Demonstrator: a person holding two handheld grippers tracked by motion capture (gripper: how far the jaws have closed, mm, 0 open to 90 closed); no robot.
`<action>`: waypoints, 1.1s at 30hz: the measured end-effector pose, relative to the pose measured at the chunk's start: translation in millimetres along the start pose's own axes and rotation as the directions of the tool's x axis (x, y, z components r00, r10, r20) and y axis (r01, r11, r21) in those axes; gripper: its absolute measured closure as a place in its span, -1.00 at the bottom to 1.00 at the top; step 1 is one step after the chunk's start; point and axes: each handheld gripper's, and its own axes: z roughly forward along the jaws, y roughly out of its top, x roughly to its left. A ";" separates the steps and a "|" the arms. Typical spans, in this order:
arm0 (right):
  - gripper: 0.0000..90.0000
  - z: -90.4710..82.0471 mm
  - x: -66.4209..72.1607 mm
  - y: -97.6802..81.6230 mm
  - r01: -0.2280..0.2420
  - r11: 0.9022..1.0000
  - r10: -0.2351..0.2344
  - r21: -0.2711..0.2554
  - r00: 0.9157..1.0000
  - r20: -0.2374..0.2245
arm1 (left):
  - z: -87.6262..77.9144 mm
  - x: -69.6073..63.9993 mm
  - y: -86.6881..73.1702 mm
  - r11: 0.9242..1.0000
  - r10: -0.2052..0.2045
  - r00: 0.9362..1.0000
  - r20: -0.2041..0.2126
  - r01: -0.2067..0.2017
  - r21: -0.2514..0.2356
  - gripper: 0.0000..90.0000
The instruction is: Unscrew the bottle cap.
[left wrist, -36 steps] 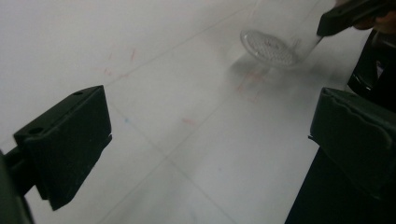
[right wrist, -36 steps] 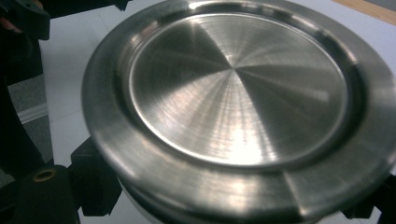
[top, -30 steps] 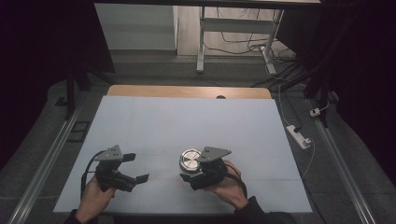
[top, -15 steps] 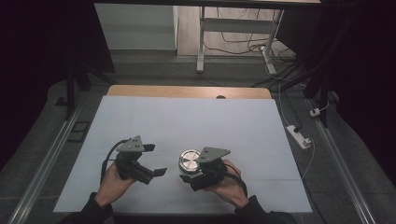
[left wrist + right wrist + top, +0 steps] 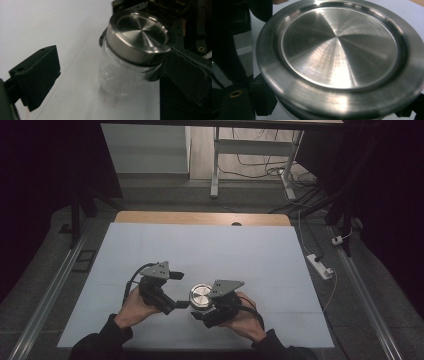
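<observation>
Moved since 1 s ago: left gripper (image 5: 176, 290), from near table's left-front part toward centre, now just beside jar (image 5: 200, 296); jaws spread wide, nothing between, one jaw at top, one lower near jar's side. Unchanged: right gripper (image 5: 207, 312), clenched on jar body below lid, same place as before.

Jar: clear glass w/ brushed metal lid (image 5: 140, 32), standing on table (image 5: 250, 250) near front edge, about mid-width, a bit tilted in left gripper view. Seen in right gripper view very close, lid (image 5: 339, 47) almost across whole picture. White grains or frost inside glass (image 5: 117, 77), cannot tell which.

Surface: pale blue-white sheet over table, flat, faint line across it near jar; small reddish mark on sheet just under jar (image 5: 110, 101). Wood strip (image 5: 200, 217) bare along far edge, w/ small dark hole.

Room: dark at both sides; grey floor around; metal rails (image 5: 50, 290) along left and right of table; white power strip (image 5: 320, 266) w/ cable on floor at right; white desk legs (image 5: 215, 165) and loose cables behind.

Open room: wide bare sheet beyond jar up to wood strip, also left and right of hands. Front edge close behind both hands.
</observation>
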 end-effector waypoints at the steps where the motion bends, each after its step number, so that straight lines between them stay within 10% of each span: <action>1: -0.69 0.1 0.4 0.1 0.006 1.000 -0.006 -0.001 1.000 -0.008 | 2.2 0.5 1.6 1.000 0.014 1.000 0.023 -0.014 0.005 -0.98; 7: -0.68 -0.1 1.2 -0.1 0.030 1.000 -0.030 0.000 0.998 -0.054 | 11.8 0.9 10.8 0.994 0.099 0.988 0.117 -0.103 0.024 -0.98; 13: -0.68 0.0 3.6 0.3 0.062 0.998 -0.062 0.002 0.992 -0.106 | 26.1 -3.0 17.9 0.983 0.167 0.959 0.231 -0.179 0.032 -0.91; 19: -0.69 -0.3 5.2 0.8 0.091 0.996 -0.090 0.001 0.988 -0.129 | 30.0 -5.2 18.2 0.977 0.200 0.946 0.256 -0.211 0.016 -0.64; 27: -0.68 -1.2 -3.5 0.1 -0.018 1.000 0.018 -0.003 1.000 -0.008 | 35.0 -14.1 22.4 0.998 0.066 0.997 0.038 -0.067 0.007 -0.58; 33: -0.68 -2.2 -9.7 -1.7 -0.077 0.997 0.078 -0.011 0.993 0.090 | 43.7 -24.9 28.9 1.000 0.000 0.992 -0.124 0.000 0.000 -0.59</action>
